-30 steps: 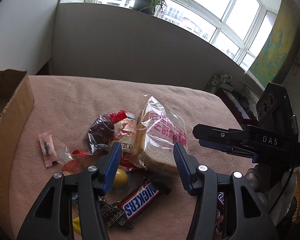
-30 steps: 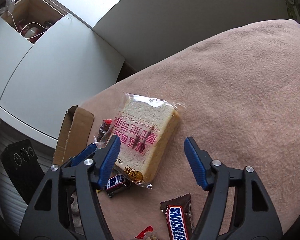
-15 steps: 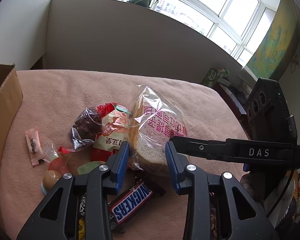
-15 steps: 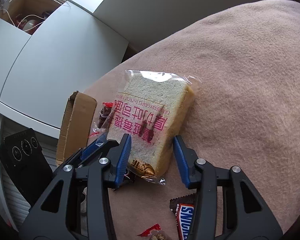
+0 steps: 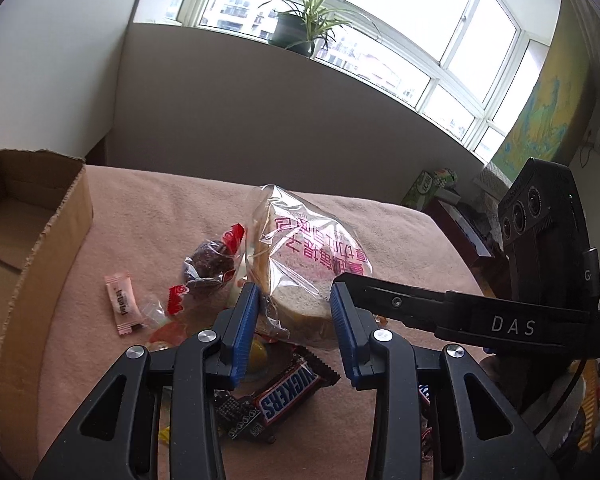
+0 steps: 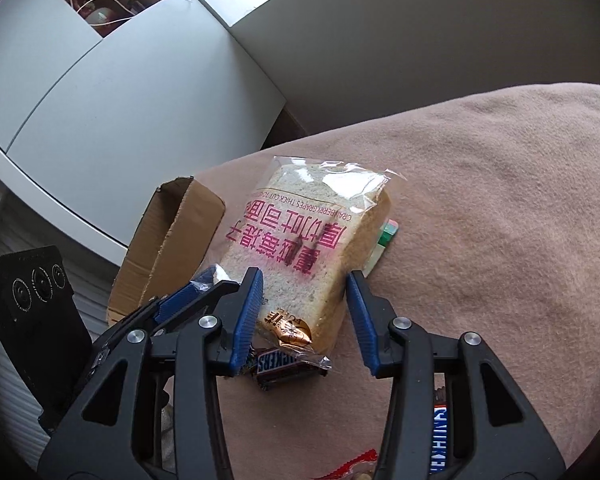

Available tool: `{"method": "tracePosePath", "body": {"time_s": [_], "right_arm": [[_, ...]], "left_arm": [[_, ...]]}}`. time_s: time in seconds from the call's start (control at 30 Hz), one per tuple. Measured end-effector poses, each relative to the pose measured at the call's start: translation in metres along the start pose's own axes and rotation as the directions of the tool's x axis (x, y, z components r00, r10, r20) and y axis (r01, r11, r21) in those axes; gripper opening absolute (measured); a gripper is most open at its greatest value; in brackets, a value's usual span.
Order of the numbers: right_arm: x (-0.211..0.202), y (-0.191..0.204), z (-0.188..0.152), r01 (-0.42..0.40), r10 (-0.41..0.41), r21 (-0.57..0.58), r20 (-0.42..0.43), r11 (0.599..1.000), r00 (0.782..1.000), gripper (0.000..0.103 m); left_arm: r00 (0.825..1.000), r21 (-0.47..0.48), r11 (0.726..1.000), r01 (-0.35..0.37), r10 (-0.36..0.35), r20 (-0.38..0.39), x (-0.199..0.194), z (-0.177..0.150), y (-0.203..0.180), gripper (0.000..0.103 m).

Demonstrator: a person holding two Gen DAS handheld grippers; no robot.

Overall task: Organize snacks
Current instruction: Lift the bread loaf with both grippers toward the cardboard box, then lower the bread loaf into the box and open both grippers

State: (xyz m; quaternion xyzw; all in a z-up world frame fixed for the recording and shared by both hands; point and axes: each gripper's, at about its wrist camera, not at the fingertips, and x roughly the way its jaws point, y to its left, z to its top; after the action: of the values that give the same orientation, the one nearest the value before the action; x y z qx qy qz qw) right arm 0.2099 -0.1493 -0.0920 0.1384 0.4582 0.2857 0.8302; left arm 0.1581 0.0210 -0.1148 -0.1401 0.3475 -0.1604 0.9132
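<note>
A clear bag of sliced bread with pink print (image 5: 308, 264) (image 6: 304, 248) is lifted off the pink blanket, tilted. My left gripper (image 5: 294, 312) is shut on one corner of the bread bag. My right gripper (image 6: 304, 304) is shut on its near end from the other side. A pile of snacks lies below: a Snickers bar (image 5: 290, 394) (image 6: 278, 364), a dark cake in a clear wrapper (image 5: 208, 268), a pink sachet (image 5: 122, 304), and small candies.
An open cardboard box (image 5: 24, 240) (image 6: 168, 248) stands at the left edge of the blanket-covered table (image 6: 500, 240). A second Snickers bar (image 6: 440, 436) lies under the right gripper. A grey wall and a window with a plant (image 5: 300, 28) are behind.
Both grippers closed on the bread bag from either side and lifted it up off the snack pile.
</note>
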Motion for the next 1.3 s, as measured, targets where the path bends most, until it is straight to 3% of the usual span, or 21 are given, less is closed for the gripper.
{"method": "tracePosePath", "body": {"time_s": [0.4,0.63,1.0,1.2,1.3], "right_arm": [[0.003,0.081,0.007,-0.058,0.061,-0.175,0.015,0.983,0.998,0.046],[0.019,0.140,0.014,-0.105,0.110,-0.307,-0.004,0.946,0.994,0.046],[0.079,0.196,0.016,-0.218,0.188,-0.355,-0.117,0.909,0.975,0.046],[0.105,0.209,0.017,-0.210,0.169,-0.366,-0.140,0.907,0.976,0.046],[0.109,0.207,0.018,-0.184,0.149,-0.375,-0.120,0.909,0.981,0.052]], "left_arm": [[0.981,-0.035,0.996,-0.084,0.089,0.171,-0.069,-0.003,0.030,0.035],[0.950,-0.089,0.986,-0.138,0.157,0.271,-0.111,0.001,0.054,0.035],[0.907,-0.248,0.946,-0.210,0.283,0.311,-0.146,-0.004,0.113,0.033],[0.885,-0.308,0.909,-0.280,0.369,0.285,-0.147,-0.004,0.132,0.033],[0.869,-0.311,0.900,-0.304,0.396,0.296,-0.148,-0.002,0.132,0.033]]}}
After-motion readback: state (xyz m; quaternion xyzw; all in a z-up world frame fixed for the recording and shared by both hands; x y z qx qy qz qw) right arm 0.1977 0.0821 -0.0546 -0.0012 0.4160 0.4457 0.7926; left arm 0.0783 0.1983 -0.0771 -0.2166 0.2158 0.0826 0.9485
